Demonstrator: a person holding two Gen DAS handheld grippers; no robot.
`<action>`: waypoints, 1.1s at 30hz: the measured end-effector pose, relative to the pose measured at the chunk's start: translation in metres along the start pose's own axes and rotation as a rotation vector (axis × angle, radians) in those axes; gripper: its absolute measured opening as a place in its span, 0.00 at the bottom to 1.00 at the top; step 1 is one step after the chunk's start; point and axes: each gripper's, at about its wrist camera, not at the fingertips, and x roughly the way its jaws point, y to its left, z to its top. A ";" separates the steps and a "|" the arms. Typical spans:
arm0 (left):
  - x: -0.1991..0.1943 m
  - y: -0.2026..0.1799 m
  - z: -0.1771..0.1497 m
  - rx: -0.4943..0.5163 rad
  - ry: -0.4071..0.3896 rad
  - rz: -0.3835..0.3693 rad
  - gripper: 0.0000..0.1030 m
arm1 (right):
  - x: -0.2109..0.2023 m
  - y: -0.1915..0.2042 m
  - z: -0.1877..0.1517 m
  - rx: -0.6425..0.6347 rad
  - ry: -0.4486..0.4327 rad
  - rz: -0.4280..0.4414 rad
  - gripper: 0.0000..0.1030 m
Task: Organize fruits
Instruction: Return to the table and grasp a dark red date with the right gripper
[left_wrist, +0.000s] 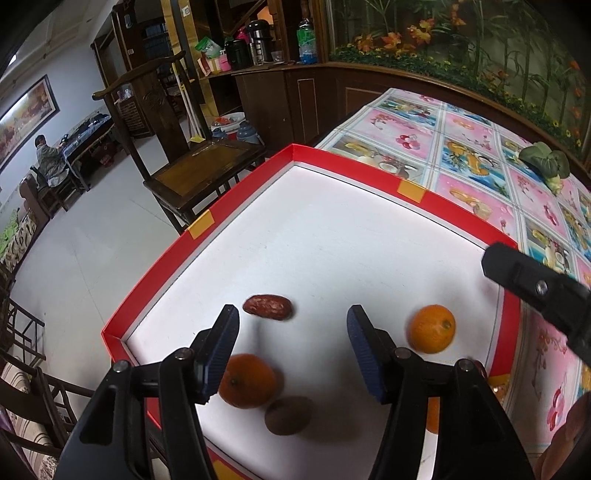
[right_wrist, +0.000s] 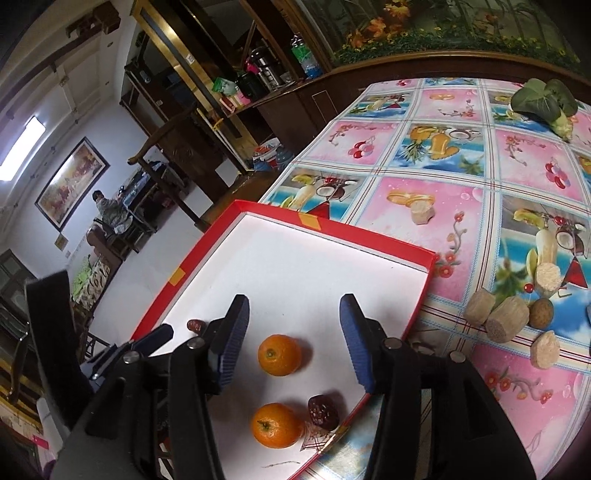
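Hovering over red tray (left_wrist: 147, 280): left gripper (left_wrist: 291, 325) spread, empty, above date (left_wrist: 267, 307); right gripper (right_wrist: 293, 314) spread, empty, above orange (right_wrist: 279, 354), lower centre.

Far half of tray (left_wrist: 236, 240) floor bare, free room w/ only the low red rim to clear. Near half crowded: date (left_wrist: 267, 307), oranges (left_wrist: 432, 328) (left_wrist: 246, 380), kiwi (left_wrist: 289, 415). Narrow gaps btwn them. Table (right_wrist: 413, 221) beside tray mostly free; cut root pieces (right_wrist: 506, 320) clustered near right, greens (right_wrist: 543, 99) at far edge.
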 end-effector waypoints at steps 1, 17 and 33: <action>-0.001 -0.002 -0.001 0.006 0.000 -0.002 0.59 | 0.000 -0.001 0.001 0.005 -0.001 -0.002 0.52; -0.051 -0.055 -0.020 0.154 -0.049 -0.147 0.61 | -0.107 -0.101 0.040 0.171 -0.140 0.005 0.52; -0.059 -0.161 -0.045 0.378 0.011 -0.338 0.62 | -0.136 -0.207 -0.004 0.209 0.074 -0.138 0.51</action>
